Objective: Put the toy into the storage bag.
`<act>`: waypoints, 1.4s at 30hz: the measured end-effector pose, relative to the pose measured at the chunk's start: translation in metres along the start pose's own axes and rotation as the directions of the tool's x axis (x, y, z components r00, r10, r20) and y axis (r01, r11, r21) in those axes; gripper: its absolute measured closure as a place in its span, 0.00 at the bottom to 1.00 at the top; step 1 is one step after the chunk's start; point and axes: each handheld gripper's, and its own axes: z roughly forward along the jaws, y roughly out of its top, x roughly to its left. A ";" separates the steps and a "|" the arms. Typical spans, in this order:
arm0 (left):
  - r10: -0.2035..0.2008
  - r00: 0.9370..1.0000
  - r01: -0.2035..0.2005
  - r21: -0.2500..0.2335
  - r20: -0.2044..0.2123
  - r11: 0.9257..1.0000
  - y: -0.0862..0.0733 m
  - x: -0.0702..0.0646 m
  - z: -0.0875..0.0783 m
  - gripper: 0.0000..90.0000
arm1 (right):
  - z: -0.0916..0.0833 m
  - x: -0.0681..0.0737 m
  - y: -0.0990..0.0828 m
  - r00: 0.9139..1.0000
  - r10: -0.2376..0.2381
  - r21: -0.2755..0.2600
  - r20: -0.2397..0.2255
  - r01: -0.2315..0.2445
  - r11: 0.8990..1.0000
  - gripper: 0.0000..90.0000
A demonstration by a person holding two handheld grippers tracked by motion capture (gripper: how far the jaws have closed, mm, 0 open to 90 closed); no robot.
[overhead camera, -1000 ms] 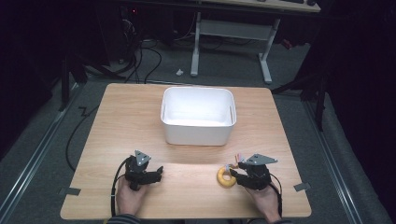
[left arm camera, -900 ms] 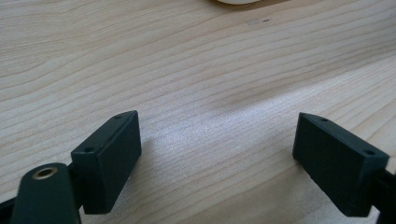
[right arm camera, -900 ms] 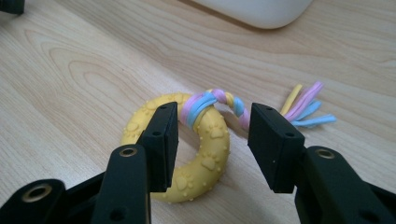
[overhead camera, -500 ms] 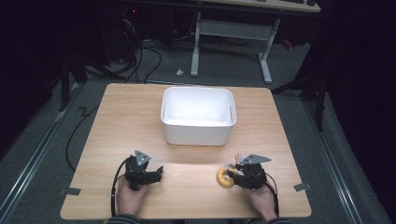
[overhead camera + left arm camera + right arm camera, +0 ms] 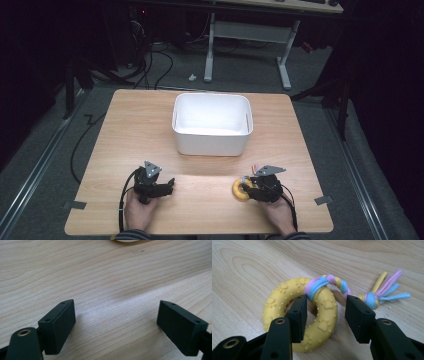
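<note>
Yellow rubber ring toy [image 5: 312,315] with paw prints and a braided pink, blue and yellow rope tail [image 5: 384,290] lies flat on the wooden desk [image 5: 200,145], near its front edge on the right. The right claw [image 5: 325,315] straddles one side of the ring, one jaw in the hole and one outside; whether the pads press on it I cannot tell. The left claw [image 5: 116,320] rests spread wide over bare wood. A white tub [image 5: 211,123] stands mid-desk.
</note>
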 end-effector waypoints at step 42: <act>0.000 1.000 0.000 0.001 0.001 1.000 0.000 0.001 0.000 0.18 | -0.036 -0.010 0.002 0.998 0.047 -0.097 -0.048 -0.052 0.994 0.73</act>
